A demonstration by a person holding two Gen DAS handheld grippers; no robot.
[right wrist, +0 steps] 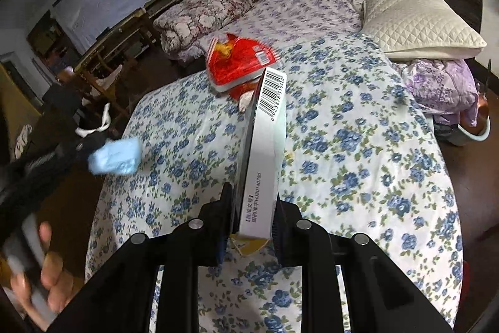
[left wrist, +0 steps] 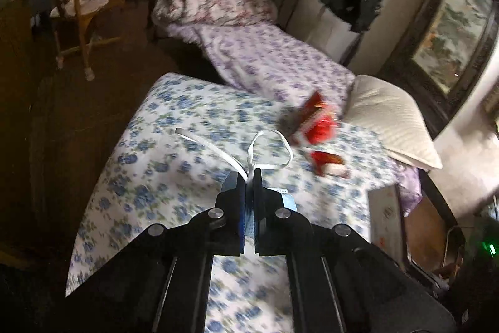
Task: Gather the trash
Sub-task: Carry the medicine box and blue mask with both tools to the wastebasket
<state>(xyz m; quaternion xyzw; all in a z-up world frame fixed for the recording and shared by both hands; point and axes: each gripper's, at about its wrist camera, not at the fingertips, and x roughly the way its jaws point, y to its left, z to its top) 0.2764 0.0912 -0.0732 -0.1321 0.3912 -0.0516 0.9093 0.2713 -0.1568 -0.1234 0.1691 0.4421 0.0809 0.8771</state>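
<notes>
My left gripper [left wrist: 248, 177] is shut on a light blue face mask [left wrist: 248, 216], held above the floral bed sheet [left wrist: 174, 164]. The mask's white ear loops [left wrist: 271, 145] stick out past the fingertips. From the right wrist view the same mask [right wrist: 113, 156] hangs at the left, in the left gripper [right wrist: 95, 144], beside the bed's edge. My right gripper [right wrist: 253, 195] is shut on a white carton with a barcode [right wrist: 265, 142], held upright over the bed. Red snack wrappers [left wrist: 315, 124] [right wrist: 240, 64] lie on the sheet beyond both grippers, a smaller red piece [left wrist: 327, 163] beside them.
A cream pillow [right wrist: 418, 24] lies at the head of the bed, with folded quilts [right wrist: 212, 11] and a purple blanket [left wrist: 274, 61] behind. A wooden chair [left wrist: 84, 11] and desk stand on the dark floor at left. A hand [right wrist: 46, 267] grips the left handle.
</notes>
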